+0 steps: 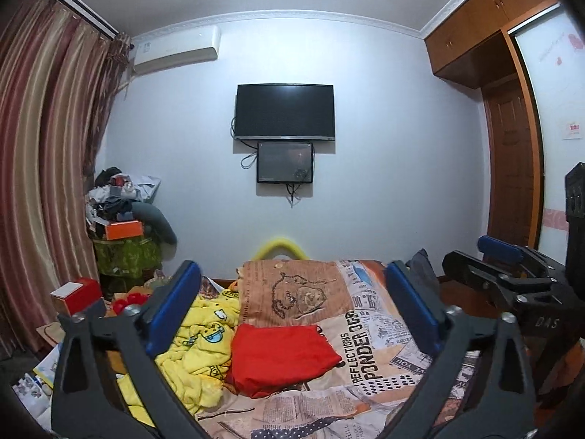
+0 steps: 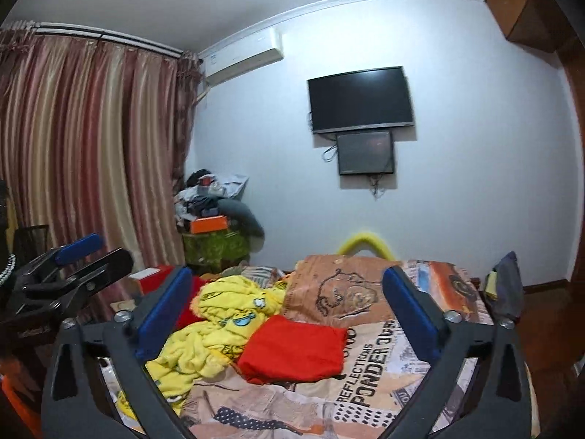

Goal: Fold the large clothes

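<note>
Bedroom, wall-mounted television (image 1: 284, 111) ahead: we hold our left gripper (image 1: 292, 314) and right gripper (image 2: 289, 314) level above the bed (image 1: 384, 333), jaws spread wide and gripping nothing. Between the left gripper's fingers lies a red garment (image 1: 281, 356), folded into a neat rectangle on the printed bedspread and, we judge, finished. Just beside it, touching its left edge, a yellow cartoon-print garment (image 1: 197, 347) sits crumpled and unfolded, seemingly the work left to do.
</note>
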`<act>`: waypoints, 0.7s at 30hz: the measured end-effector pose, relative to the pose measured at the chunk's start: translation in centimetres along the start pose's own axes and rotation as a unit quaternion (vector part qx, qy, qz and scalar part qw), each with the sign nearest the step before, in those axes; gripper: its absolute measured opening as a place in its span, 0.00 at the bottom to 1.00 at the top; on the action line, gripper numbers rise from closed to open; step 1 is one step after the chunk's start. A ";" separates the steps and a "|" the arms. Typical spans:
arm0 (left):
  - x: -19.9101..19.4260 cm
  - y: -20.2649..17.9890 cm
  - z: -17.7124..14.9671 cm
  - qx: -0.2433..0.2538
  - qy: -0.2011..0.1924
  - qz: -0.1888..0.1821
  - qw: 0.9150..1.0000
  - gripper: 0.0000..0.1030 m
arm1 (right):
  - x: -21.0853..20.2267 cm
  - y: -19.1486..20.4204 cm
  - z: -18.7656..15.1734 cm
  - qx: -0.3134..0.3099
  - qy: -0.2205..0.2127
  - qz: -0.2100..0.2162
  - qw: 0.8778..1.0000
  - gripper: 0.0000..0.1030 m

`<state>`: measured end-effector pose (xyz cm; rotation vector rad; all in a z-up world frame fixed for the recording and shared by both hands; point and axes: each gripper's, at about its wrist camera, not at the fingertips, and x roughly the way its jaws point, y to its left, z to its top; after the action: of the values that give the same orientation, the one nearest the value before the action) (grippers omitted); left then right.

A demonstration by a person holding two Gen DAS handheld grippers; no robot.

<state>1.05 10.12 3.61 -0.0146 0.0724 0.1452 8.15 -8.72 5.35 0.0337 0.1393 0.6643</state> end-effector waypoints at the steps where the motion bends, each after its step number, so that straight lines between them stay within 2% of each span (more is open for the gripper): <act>1: 0.0 -0.1 -0.2 0.002 0.002 0.000 1.000 0.99 | 0.0 -0.1 0.0 0.000 -0.001 -0.007 1.000 1.00; 9: 0.3 -0.9 -1.2 0.009 0.017 0.001 1.000 0.99 | 0.5 -0.2 0.0 -0.004 0.010 -0.025 1.000 1.00; 21: 1.0 -0.5 -1.6 -0.004 0.024 0.004 1.000 1.00 | -0.2 -0.1 -0.8 -0.001 0.019 -0.028 0.999 1.00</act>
<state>1.97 9.78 1.92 -0.0258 0.1203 0.1525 7.91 -8.90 4.60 0.0154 0.1757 0.6099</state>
